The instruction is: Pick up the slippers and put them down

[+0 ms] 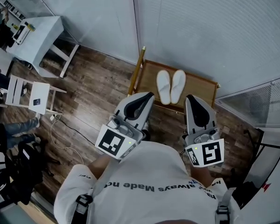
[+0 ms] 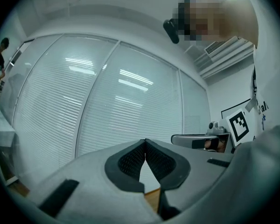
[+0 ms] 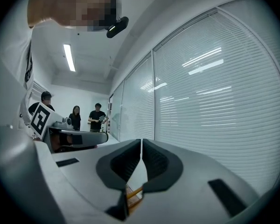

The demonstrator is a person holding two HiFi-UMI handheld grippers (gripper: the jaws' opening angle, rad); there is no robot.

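Slippers point(image 1: 171, 86) looked white, soft matt cloth; rack point(image 1: 201, 84) was smooth brown wood; floor point(image 1: 95, 85) showed dark grained planks; left gripper point(image 2: 145, 141) and right gripper point(image 3: 141, 141) had smooth matt grey plastic shells with black dimpled pads point(image 2: 130, 158); shirt point(image 1: 144, 181) was white cloth.

Even, cool indoor light; ceiling tube point(image 3: 68, 57) reflects as glare on blinds point(image 2: 130, 80) (both gripper views fisheye, dark corners); head view sharp.

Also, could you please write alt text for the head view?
White slippers lie side by side on a low wooden stand beside the window blinds. The left gripper and right gripper, both shut and empty, point toward them.
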